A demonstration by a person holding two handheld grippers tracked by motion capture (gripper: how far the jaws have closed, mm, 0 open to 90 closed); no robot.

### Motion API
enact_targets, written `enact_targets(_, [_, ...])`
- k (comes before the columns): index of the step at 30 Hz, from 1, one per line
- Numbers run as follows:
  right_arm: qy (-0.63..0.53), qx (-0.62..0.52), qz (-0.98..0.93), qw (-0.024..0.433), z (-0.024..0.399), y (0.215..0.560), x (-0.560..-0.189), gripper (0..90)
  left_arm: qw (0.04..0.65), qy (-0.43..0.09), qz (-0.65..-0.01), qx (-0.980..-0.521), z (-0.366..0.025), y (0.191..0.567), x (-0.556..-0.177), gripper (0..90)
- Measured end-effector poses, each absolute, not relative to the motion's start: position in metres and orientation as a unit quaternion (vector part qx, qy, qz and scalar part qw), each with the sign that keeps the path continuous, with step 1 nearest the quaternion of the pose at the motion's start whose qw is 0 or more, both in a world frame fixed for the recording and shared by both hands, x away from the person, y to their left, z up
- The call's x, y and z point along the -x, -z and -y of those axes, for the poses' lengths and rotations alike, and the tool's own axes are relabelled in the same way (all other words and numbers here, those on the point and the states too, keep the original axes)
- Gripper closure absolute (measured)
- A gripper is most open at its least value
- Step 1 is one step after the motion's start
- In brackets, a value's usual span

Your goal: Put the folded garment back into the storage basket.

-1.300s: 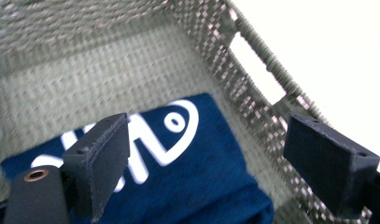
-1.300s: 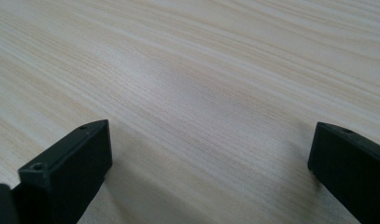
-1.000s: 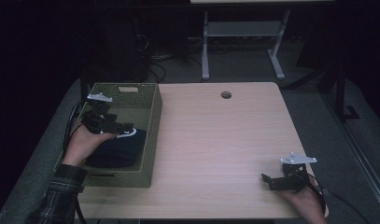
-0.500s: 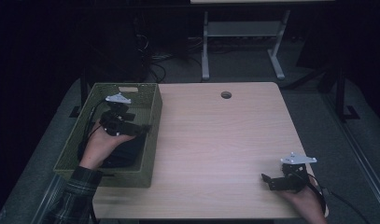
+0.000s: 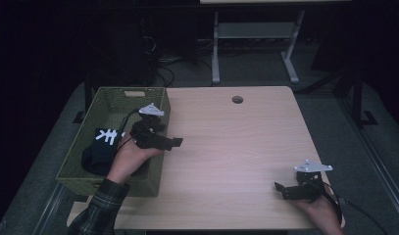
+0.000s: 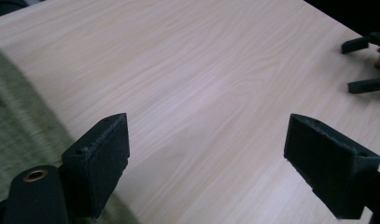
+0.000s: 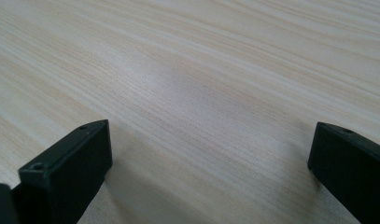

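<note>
At the table's near right corner the right gripper [image 5: 289, 190] rests low on the wood, jaws spread and empty. Farther in, the left gripper [image 5: 170, 142] hangs over the basket's [image 5: 160, 105] right rim, jaws wide apart with nothing between them. The dark folded garment [image 5: 100, 147] lies inside the basket at the table's left edge, so the putting-away looks done; little seems left.

Light wood table [image 5: 246, 147] w/ a round hole [image 5: 237, 99] near its far edge. Grey carpet floor [image 5: 329, 112] around it. Far back: white metal stand [image 5: 251, 36], black cables [image 5: 172, 58]. Room is v. dark.
</note>
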State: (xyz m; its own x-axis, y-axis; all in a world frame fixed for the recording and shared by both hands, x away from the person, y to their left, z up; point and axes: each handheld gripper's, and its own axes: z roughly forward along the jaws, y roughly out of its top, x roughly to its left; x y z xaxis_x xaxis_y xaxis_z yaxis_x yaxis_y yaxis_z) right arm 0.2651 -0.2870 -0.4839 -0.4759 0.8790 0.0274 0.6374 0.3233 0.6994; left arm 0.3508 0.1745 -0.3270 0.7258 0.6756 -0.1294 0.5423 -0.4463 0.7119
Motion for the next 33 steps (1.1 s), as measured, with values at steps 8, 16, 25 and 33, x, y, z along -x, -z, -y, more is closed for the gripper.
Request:
enact_targets(8, [-0.331,-0.478,-0.793,0.182,0.287,0.484,-0.265,0.0,0.382,-0.069,-0.333,-0.86,-0.141,0.341,-0.344,14.3])
enact_targets(16, [-0.331,-0.478,-0.793,0.182,0.287,0.484,-0.265,0.0,0.382,-0.067,-0.317,-0.865,-0.113,0.36,-0.332,14.3])
enact_targets(25, [-0.331,-0.478,-0.793,0.182,0.287,0.484,-0.265,0.0,0.381,-0.075,-0.306,-0.869,-0.094,0.386,-0.322,14.3])
enact_targets(33, [-0.331,-0.478,-0.793,0.182,0.287,0.484,-0.265,0.0,0.377,-0.08,-0.299,-0.873,-0.089,0.411,-0.318,14.3])
